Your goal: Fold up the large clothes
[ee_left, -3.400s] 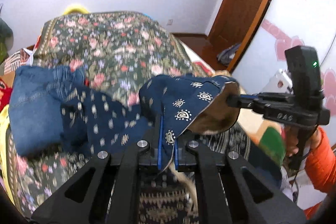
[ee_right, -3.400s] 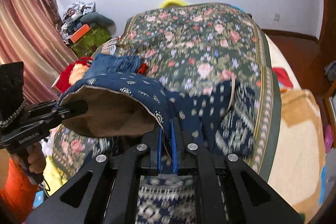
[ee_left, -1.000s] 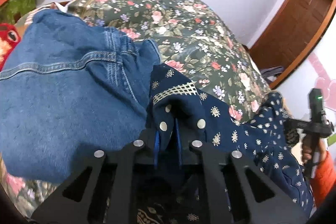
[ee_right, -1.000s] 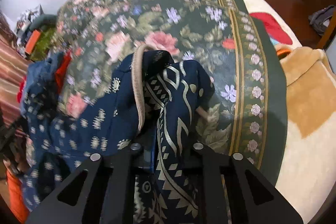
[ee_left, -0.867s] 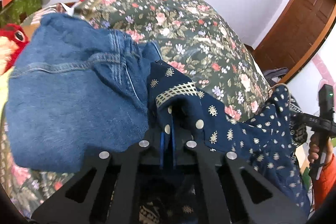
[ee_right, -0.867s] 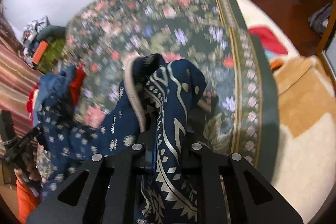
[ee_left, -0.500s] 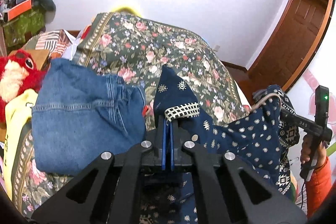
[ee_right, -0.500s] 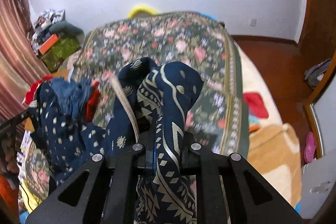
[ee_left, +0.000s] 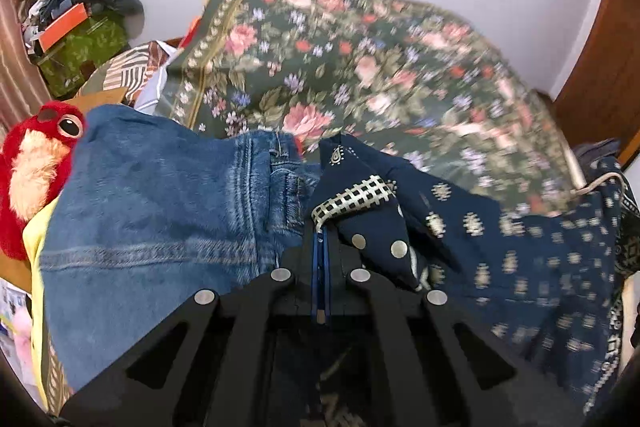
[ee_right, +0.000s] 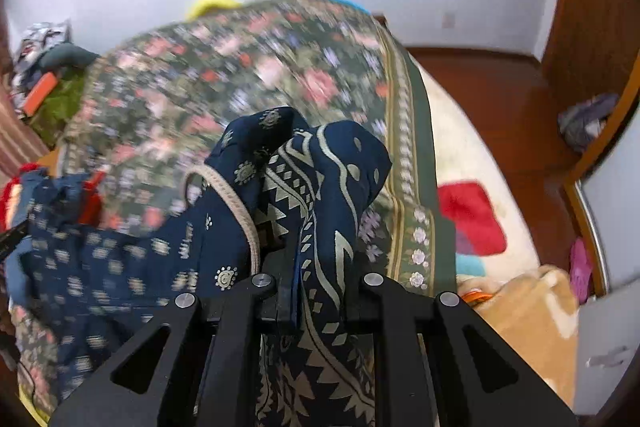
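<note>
A navy garment with a cream print (ee_left: pixel 520 251) hangs stretched between my two grippers above the floral bedspread (ee_left: pixel 360 67). My left gripper (ee_left: pixel 320 267) is shut on one corner of it, next to a checked trim band. My right gripper (ee_right: pixel 298 267) is shut on the other end, where a zigzag border (ee_right: pixel 332 187) bunches over the fingers. The garment also shows in the right wrist view (ee_right: pixel 120 267), sagging to the left. Both views are blurred by motion.
Folded blue jeans (ee_left: pixel 160 219) lie on the bed's left side beside a red plush toy (ee_left: pixel 36 163). Clutter and a green box (ee_left: pixel 80 43) stand at the far left. A cream and red blanket (ee_right: pixel 472 219) and a wooden door (ee_right: pixel 592 7) are on the right.
Both grippers have lifted the garment off the bed and drawn it back and up, spreading it between them. The jeans have stayed in place.
</note>
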